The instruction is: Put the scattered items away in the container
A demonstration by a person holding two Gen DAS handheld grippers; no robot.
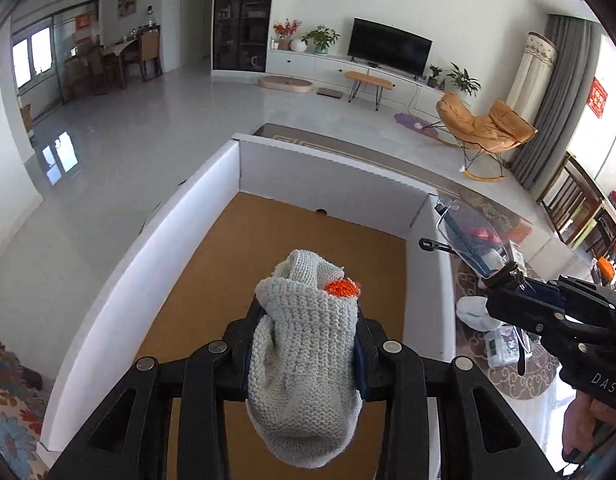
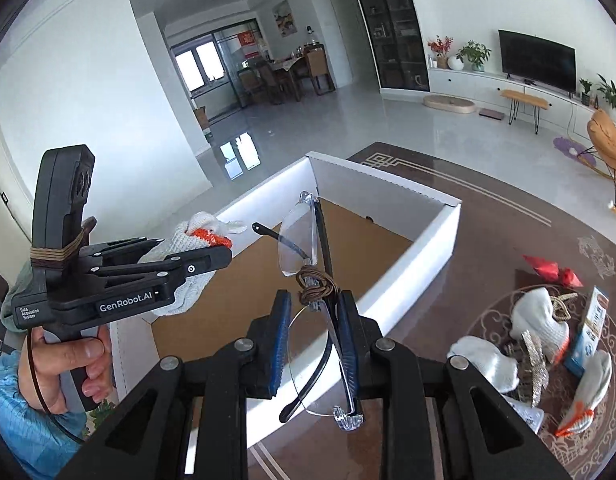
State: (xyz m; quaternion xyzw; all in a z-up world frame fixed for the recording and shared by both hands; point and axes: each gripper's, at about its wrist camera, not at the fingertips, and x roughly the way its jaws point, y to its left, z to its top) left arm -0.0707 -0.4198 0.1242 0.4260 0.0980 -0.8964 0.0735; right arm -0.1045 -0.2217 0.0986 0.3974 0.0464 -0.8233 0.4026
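My left gripper (image 1: 306, 340) is shut on a grey knitted glove with an orange cuff (image 1: 304, 364) and holds it above the brown floor of the white cardboard box (image 1: 332, 168). It also shows in the right wrist view (image 2: 212, 248), with the glove (image 2: 188, 236) over the box's left wall. My right gripper (image 2: 314, 320) is shut on clear safety glasses (image 2: 308, 240), held by the frame over the box's near right wall (image 2: 392, 288). The glasses (image 1: 468, 236) also show in the left wrist view, beside the box's right wall.
On the patterned table right of the box lie several white gloves (image 2: 536, 320), a small blue-and-white carton (image 2: 588, 332), a glittery strap (image 2: 534, 364) and a red wrapper (image 2: 552, 272). The living room floor and a TV unit lie beyond.
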